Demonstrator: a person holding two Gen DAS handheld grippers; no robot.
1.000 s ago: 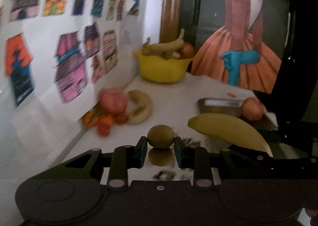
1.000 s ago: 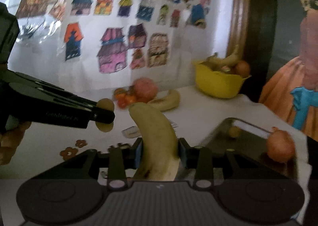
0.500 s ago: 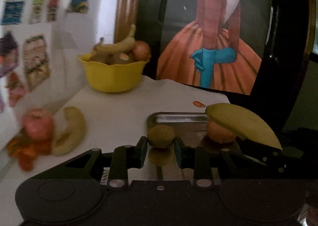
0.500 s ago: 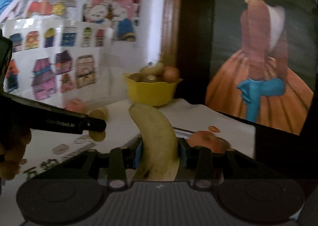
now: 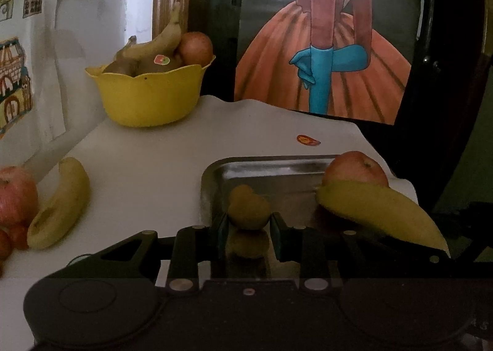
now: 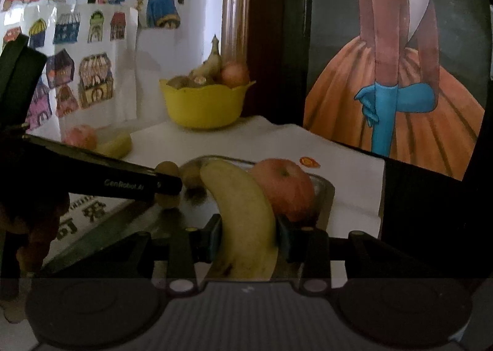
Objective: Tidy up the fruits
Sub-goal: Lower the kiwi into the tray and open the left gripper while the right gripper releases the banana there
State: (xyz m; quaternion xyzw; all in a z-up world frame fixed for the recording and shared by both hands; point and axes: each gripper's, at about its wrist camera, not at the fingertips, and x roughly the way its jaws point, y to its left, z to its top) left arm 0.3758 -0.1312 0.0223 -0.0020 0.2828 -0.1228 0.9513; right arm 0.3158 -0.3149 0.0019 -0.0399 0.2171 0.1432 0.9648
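Note:
My left gripper is shut on a brown kiwi and holds it over the near edge of a metal tray. My right gripper is shut on a yellow banana, held over the same tray. An apple lies in the tray at its right side, and it shows behind the banana in the right wrist view. A second kiwi lies in the tray. The held banana shows at the right of the left wrist view.
A yellow bowl with bananas, kiwis and an apple stands at the back by the wall. A loose banana, an apple and small red fruits lie at the left on the white table. A framed painting stands behind.
Both grippers have swung right and forward with their fruit, from over the table's left part to over the metal tray. The tray and apple are now close.

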